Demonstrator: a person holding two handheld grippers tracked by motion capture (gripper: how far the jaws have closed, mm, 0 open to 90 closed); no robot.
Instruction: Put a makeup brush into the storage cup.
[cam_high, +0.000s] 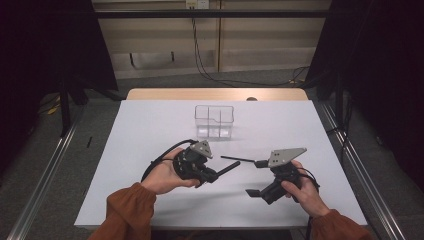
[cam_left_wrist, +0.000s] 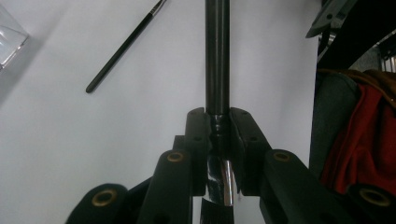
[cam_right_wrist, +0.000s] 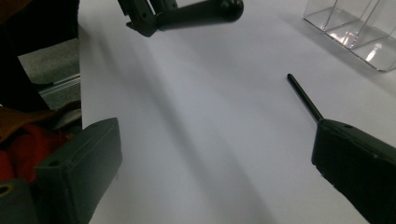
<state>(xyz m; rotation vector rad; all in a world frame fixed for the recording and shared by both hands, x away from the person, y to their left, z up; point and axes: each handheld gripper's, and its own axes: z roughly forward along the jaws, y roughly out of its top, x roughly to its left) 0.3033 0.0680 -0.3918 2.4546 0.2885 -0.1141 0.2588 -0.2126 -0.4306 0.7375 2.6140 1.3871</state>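
Left gripper (cam_high: 212, 176): jaws are closed tight on a thick black brush handle (cam_left_wrist: 217, 56); in the left gripper view the stem is seen pinched between both pads, with a shiny metal collar just behind them.
Held brush, place: carried just above the white table (cam_high: 150, 130), in front of the person, its free end reaching toward the table's middle.
Held brush, long axis: in line with the left gripper's jaws; in the high view it points right and slightly away from the person, close to level.
Right gripper (cam_high: 256, 177): jaws are spread wide and nothing is held; one jaw is poised by the end of a thin black brush (cam_high: 237, 159).
Thin brush, place: lying flat on the table between the two grippers, well short of the clear divided organiser (cam_high: 214, 121).
Thin brush, long axis: roughly left to right across the table in the high view, its blunt handle end toward the left gripper; its bristle end is hidden behind the jaw, so contact with it cannot be told.
Step judged in hand: the thin brush is to be picked up by the right gripper, probably for the organiser.
Doing it well: the open jaws are best set across the stem, not along it, lowered until both pads straddle it, then closed squarely near mid-length so it does not swing.
Caution: the held brush is better kept level and clear of the right jaws.
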